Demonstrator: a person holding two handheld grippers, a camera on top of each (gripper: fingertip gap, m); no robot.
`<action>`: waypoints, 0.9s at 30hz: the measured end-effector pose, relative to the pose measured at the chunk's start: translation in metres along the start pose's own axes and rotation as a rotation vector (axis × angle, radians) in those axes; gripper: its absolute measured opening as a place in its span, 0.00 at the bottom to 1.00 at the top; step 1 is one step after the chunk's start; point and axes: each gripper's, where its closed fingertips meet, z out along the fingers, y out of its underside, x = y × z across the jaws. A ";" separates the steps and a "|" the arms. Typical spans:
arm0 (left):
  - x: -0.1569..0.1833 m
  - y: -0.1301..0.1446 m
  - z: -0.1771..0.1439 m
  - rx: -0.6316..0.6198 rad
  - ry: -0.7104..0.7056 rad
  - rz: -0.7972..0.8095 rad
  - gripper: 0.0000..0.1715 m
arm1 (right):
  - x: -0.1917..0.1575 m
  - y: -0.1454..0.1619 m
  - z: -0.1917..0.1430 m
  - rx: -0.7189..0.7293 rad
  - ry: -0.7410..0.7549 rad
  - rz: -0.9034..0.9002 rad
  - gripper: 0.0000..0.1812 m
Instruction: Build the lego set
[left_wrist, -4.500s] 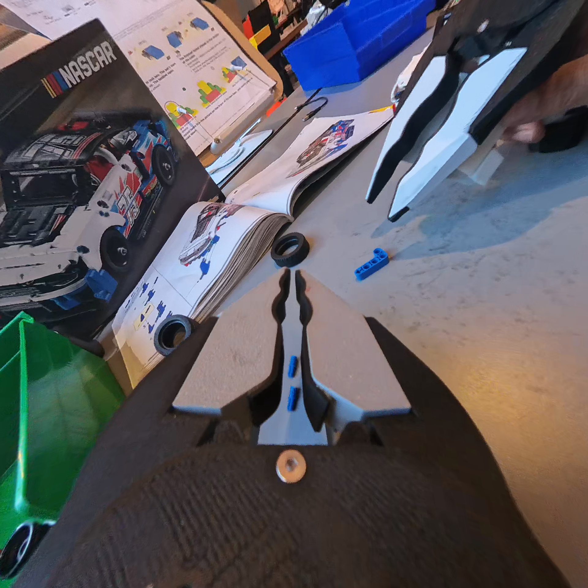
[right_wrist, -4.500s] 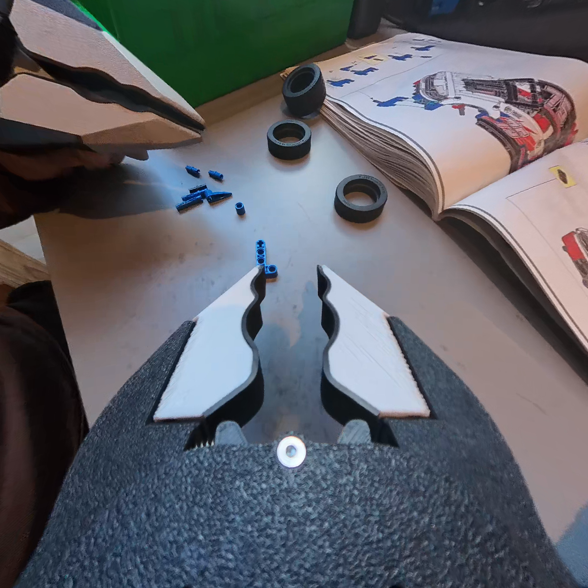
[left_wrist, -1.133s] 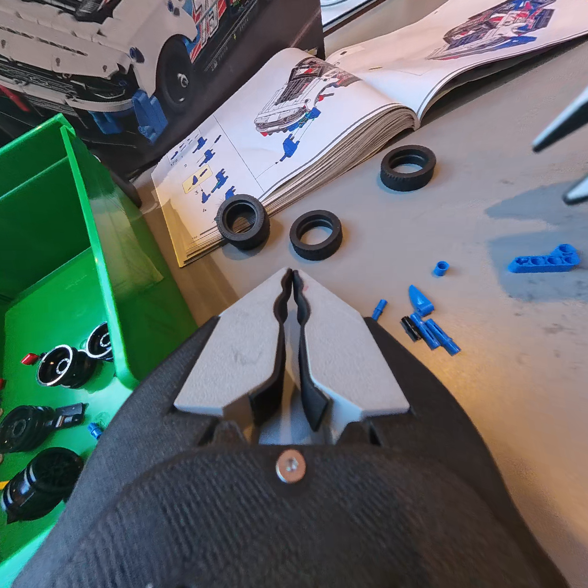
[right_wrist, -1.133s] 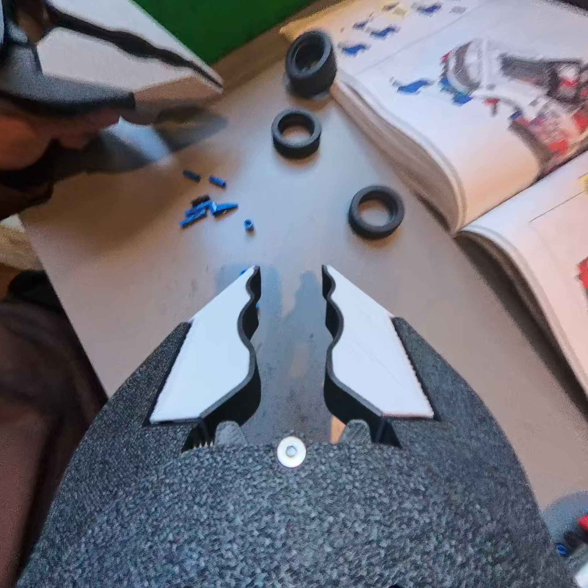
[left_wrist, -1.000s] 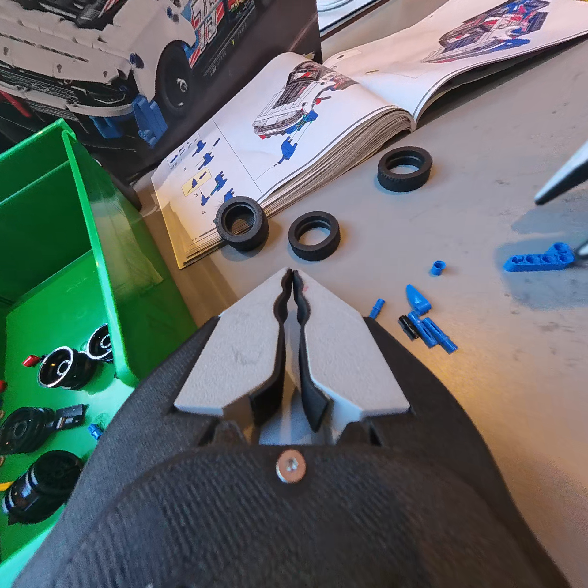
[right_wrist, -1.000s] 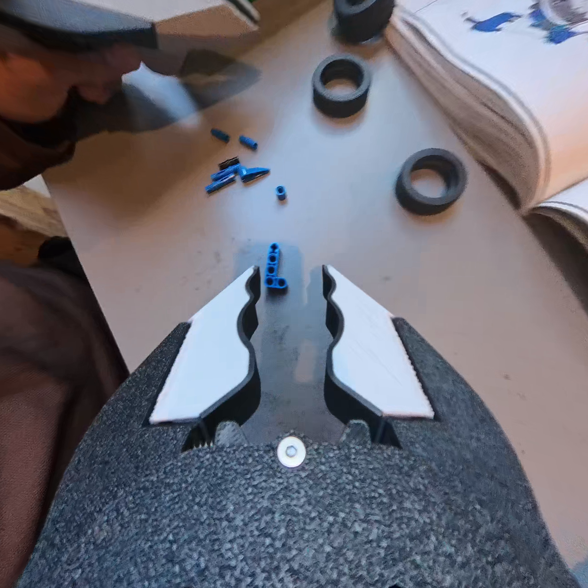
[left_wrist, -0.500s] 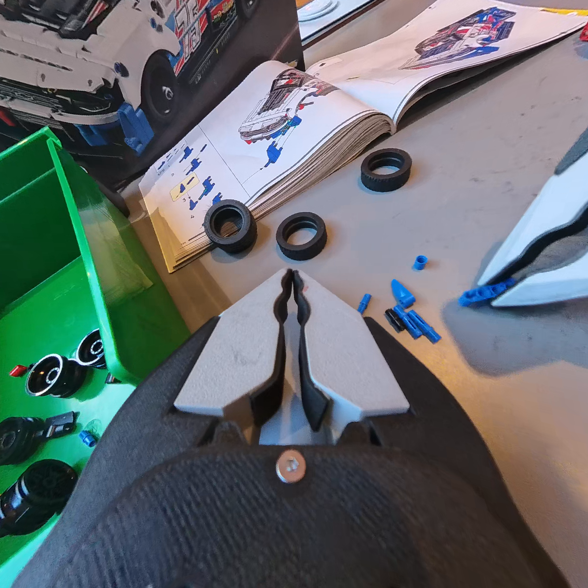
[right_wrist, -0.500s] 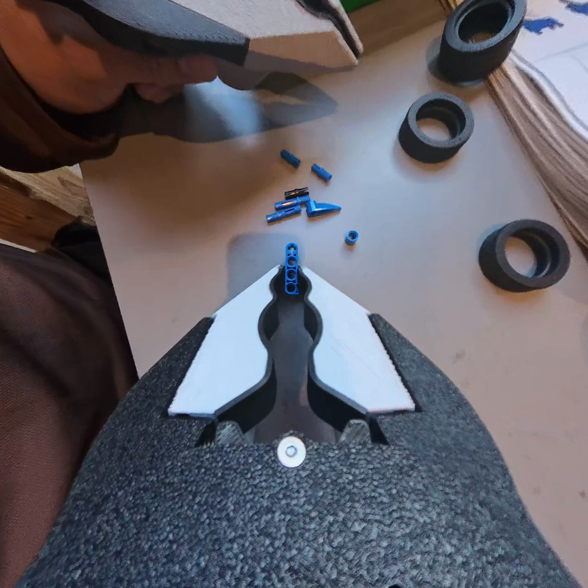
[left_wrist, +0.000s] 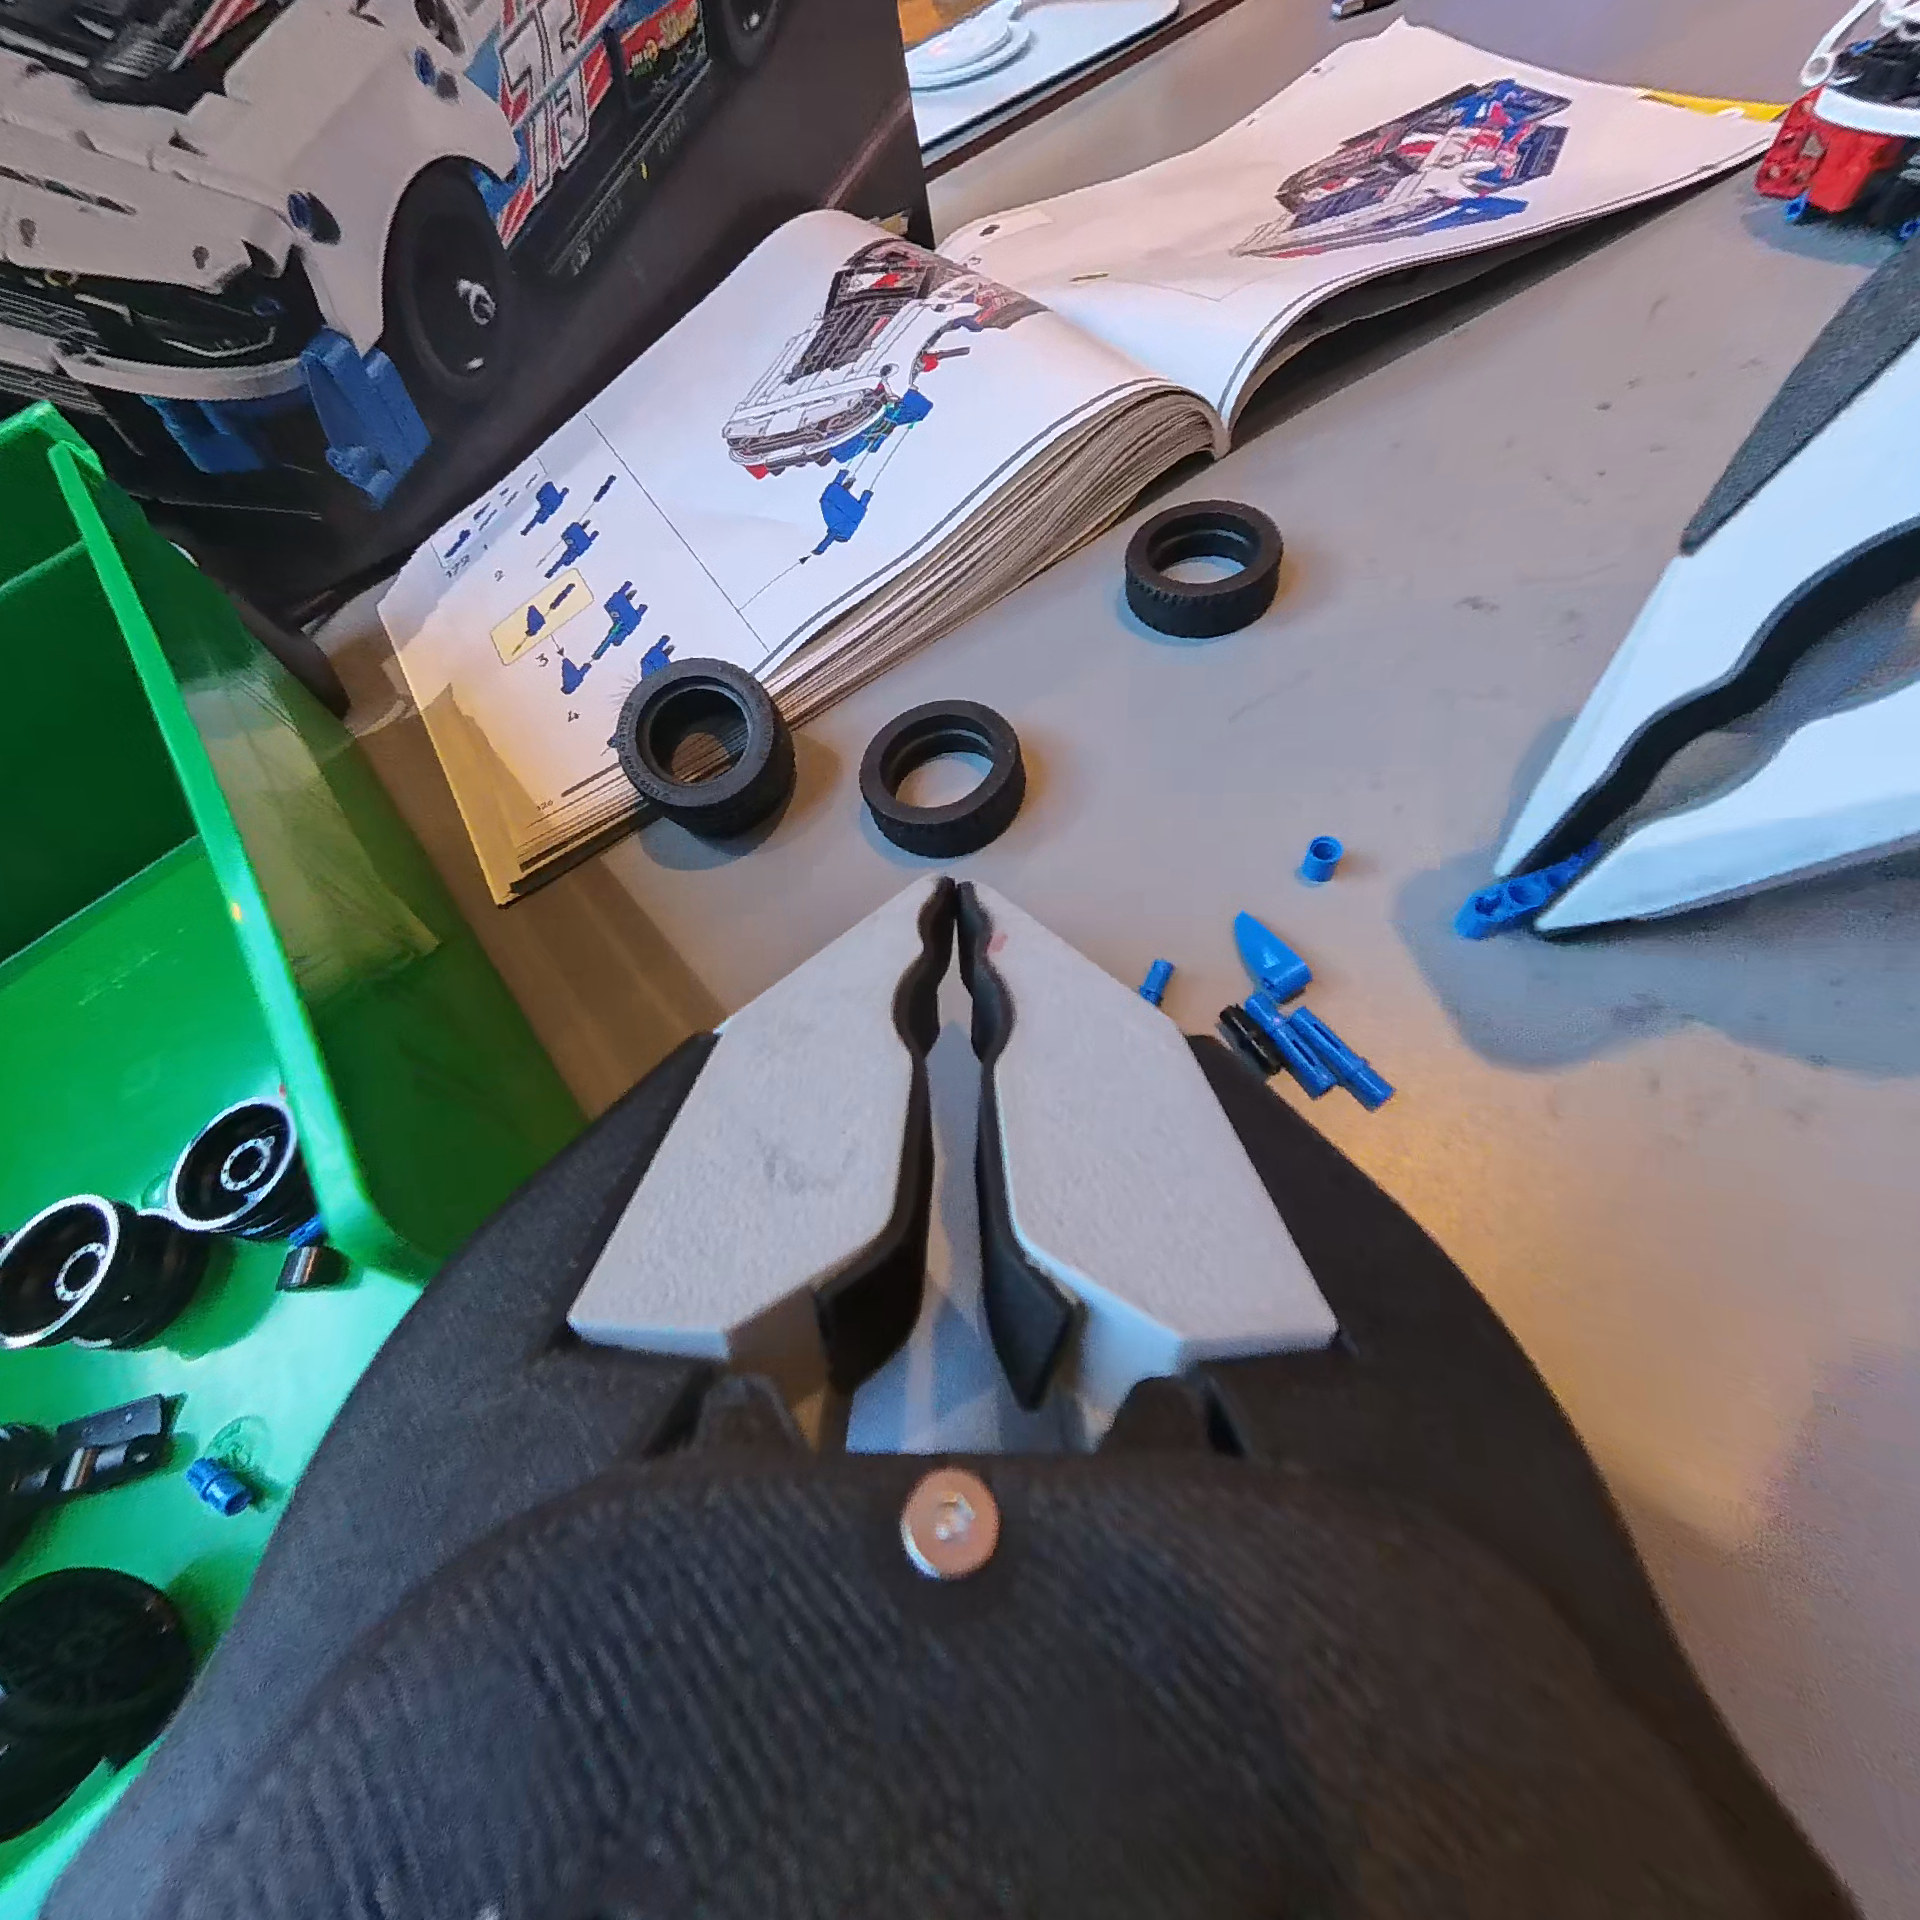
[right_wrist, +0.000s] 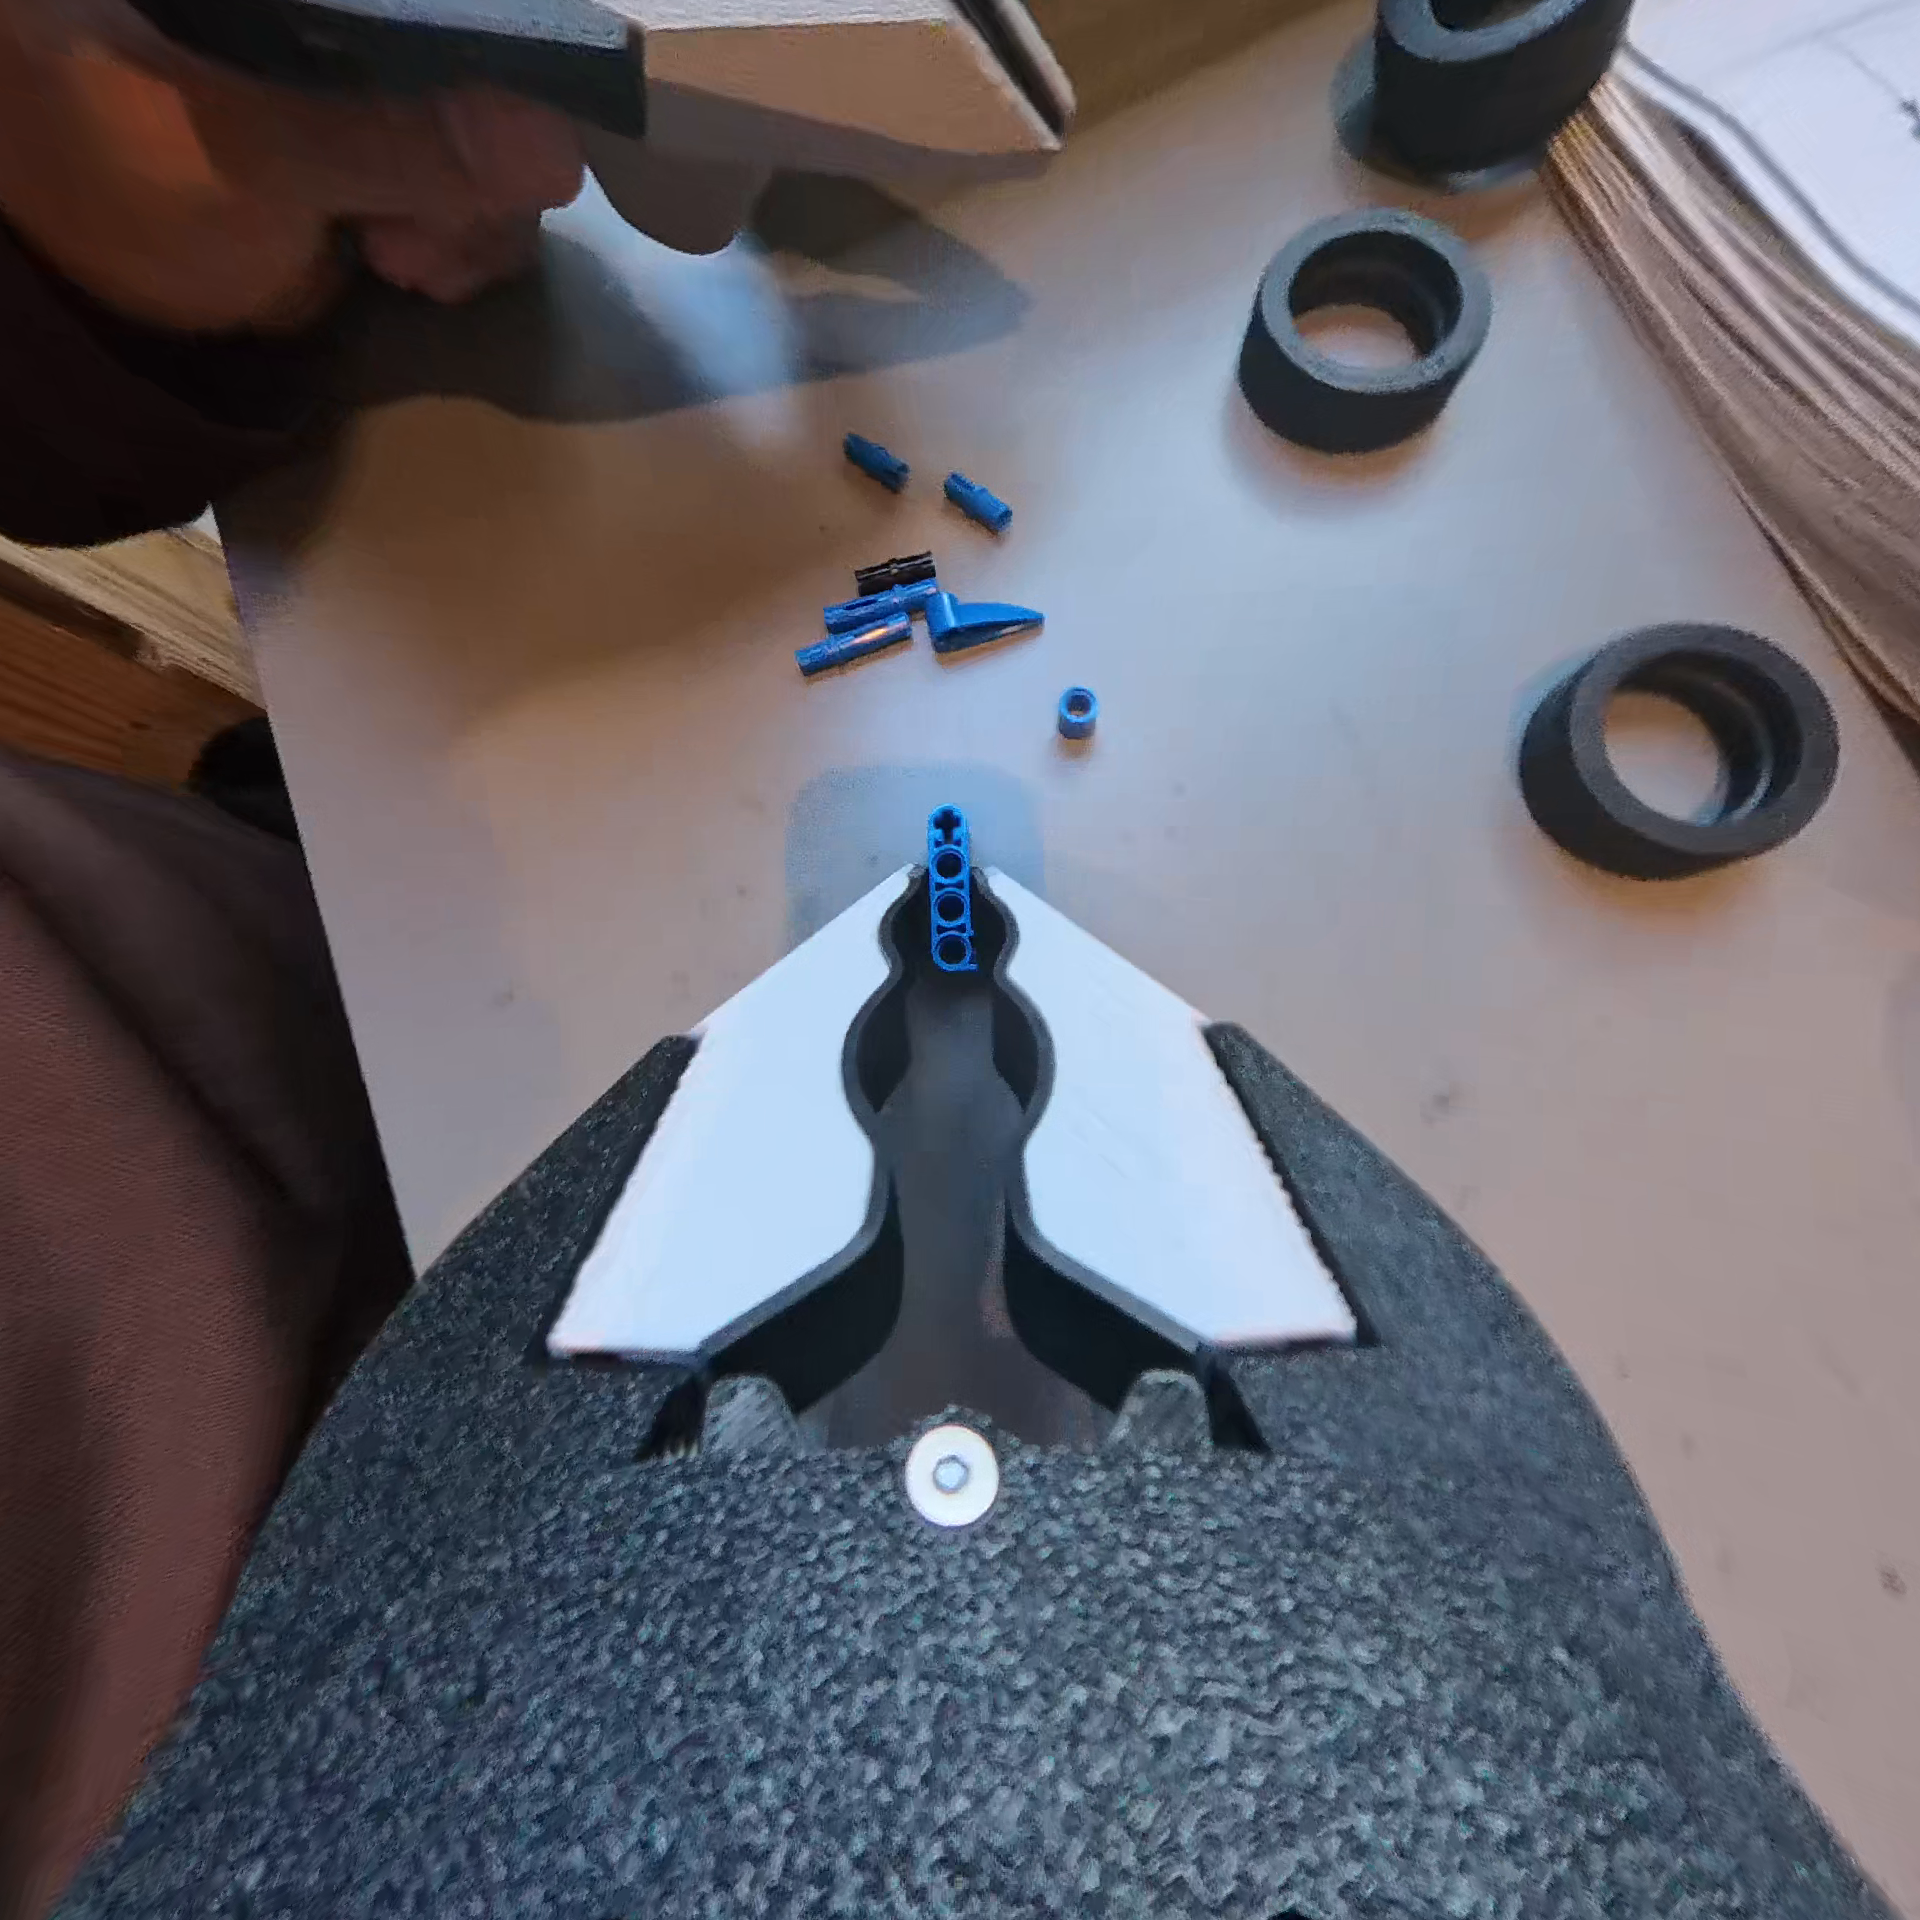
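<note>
The right tongs (right_wrist: 948, 883) are clamped on a blue beam (right_wrist: 949, 894) by its long sides, low over the counter (right_wrist: 1351, 1143). The left tongs (left_wrist: 956, 896) are pressed together, empty. The beam is judged light, stiff and slick; a grip across its flat sides seems surest. Blue pins (right_wrist: 868, 623) and a bush (right_wrist: 1077, 713) lie just ahead, tyres (right_wrist: 1678, 750) to the right, nothing blocking.

Three black tyres (left_wrist: 707, 762) lie loose on the table (left_wrist: 1558, 1299), toward 12 o'clock. One open instruction book (left_wrist: 883, 488) lies behind them. Two wheel rims (left_wrist: 244, 1169) sit in the one green bin (left_wrist: 260, 935) at 9 o'clock. One blue beam (right_wrist: 951, 894), one blue bush (right_wrist: 1077, 713).
</note>
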 end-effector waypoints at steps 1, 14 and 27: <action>0.000 0.000 0.000 0.002 0.003 -0.003 0.00 | -0.001 -0.001 0.002 -0.001 0.007 -0.022 0.04; 0.005 -0.002 0.000 0.014 0.051 -0.012 0.00 | 0.014 -0.001 -0.001 0.026 0.023 0.016 0.04; 0.011 -0.002 0.000 0.013 0.074 0.011 0.00 | 0.020 0.011 -0.019 0.017 0.017 0.007 0.18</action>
